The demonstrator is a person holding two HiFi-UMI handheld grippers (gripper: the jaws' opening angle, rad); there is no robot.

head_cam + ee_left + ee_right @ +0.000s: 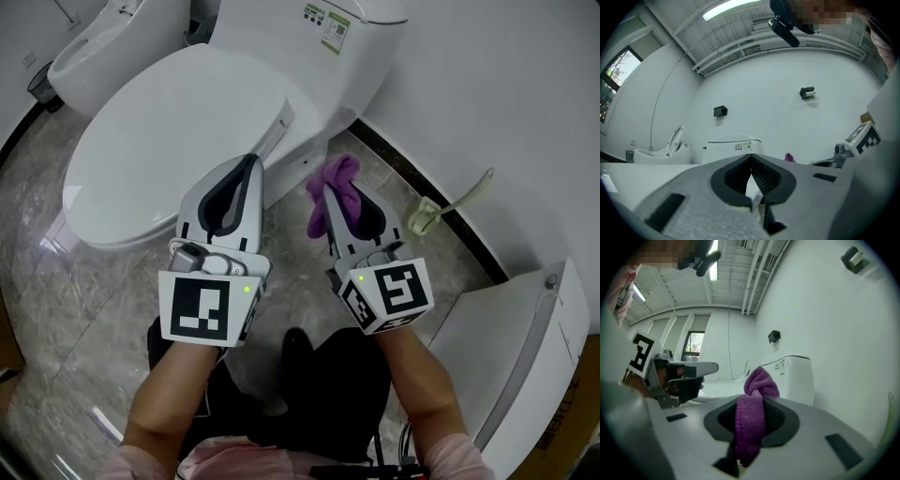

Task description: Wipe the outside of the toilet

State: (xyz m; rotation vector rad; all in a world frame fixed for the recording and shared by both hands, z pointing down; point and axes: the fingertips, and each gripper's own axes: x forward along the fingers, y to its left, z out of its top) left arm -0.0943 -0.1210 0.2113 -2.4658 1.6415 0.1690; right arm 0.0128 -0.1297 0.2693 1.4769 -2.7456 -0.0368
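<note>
Bright, even light all round. Above the left tool (751, 163) a ceiling strip light (733, 8) burns nearly white. A second strip (714, 268) glows above the right tool (754, 397). Both gripper views bow hard at the edges, with black corners and soft near surfaces, though the purple cloth (751, 427) in the right tool's jaws keeps its weave. Head view is sharp, with gentle shadows under the tools, pale sheen on the toilet lid (178, 141) ahead, and streaky reflections on the glossy floor (56, 309).

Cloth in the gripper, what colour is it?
Purple; the cloth shows best in the right gripper view.
</note>
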